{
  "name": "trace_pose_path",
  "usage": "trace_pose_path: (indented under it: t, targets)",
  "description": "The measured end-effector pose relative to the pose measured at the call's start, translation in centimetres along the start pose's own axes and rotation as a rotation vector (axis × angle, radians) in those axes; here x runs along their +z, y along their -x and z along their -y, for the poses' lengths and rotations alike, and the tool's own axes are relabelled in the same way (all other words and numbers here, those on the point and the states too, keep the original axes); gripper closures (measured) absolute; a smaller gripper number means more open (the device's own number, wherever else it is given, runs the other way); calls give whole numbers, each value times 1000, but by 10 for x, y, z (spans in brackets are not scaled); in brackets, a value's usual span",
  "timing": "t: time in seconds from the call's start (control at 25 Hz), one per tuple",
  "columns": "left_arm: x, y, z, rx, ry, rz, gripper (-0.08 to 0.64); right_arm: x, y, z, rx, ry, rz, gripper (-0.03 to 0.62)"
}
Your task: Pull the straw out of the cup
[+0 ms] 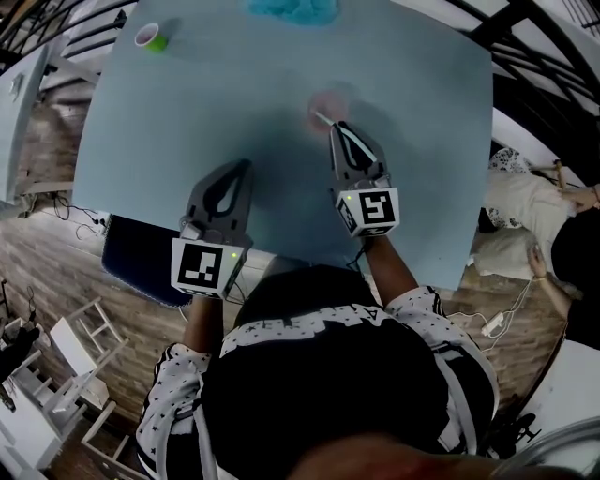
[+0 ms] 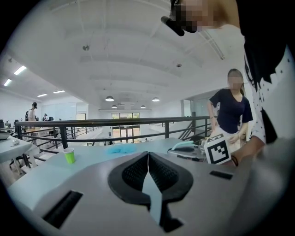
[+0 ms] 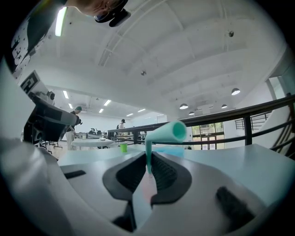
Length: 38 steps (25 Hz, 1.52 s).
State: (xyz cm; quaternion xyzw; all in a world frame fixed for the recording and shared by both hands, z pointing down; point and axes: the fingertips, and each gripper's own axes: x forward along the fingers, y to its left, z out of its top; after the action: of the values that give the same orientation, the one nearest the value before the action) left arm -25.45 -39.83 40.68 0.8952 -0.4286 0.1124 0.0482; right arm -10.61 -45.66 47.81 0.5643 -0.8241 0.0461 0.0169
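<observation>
A pale pink cup (image 1: 331,100) stands on the light blue table (image 1: 187,122), blurred in the head view. My right gripper (image 1: 335,127) reaches it from the near side and is shut on a teal bent straw (image 3: 167,132), whose stem runs down between the jaws (image 3: 148,159). The straw (image 1: 322,118) shows as a pale stick at the cup's near rim; its lower end is hidden. Pink shows through the gap under the right jaws. My left gripper (image 1: 247,165) hovers over the table's near left part, shut and with nothing in it (image 2: 148,154).
A small green cup (image 1: 150,37) stands at the table's far left corner, a blue crumpled thing (image 1: 292,9) at the far edge. A railing and a person in a dark top (image 2: 229,108) stand beyond the table's right side.
</observation>
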Motion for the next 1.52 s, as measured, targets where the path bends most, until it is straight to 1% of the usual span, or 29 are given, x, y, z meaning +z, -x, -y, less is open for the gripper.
trace_pose_path:
  t: [0.12, 0.28, 0.4, 0.52, 0.8, 1.16, 1.32, 1.4, 1.52]
  targets:
    - [2, 2, -1, 8, 1, 5, 546, 3, 0, 1, -4, 27, -8, 546]
    - [4, 6, -1, 15, 1, 5, 546, 11, 2, 2, -12, 37, -9, 546]
    - [5, 10, -2, 17, 0, 10, 546, 15, 5, 4, -21, 68, -17, 546]
    - [6, 13, -5, 24, 0, 14, 546, 19, 5, 4, -27, 74, -21, 548]
    - [10, 18, -7, 29, 11, 34, 546, 38, 11, 4, -39, 76, -3, 546]
    - [9, 26, -6, 24, 24, 59, 546, 62, 28, -4, -49, 112, 10, 546]
    - [9, 27, -7, 19, 36, 71, 546, 72, 35, -8, -50, 144, 21, 546]
    - [11, 29, -6, 17, 36, 79, 546, 79, 40, -9, -49, 140, 28, 546]
    - [14, 31, -5, 14, 39, 95, 546, 91, 47, -12, -41, 91, 47, 546]
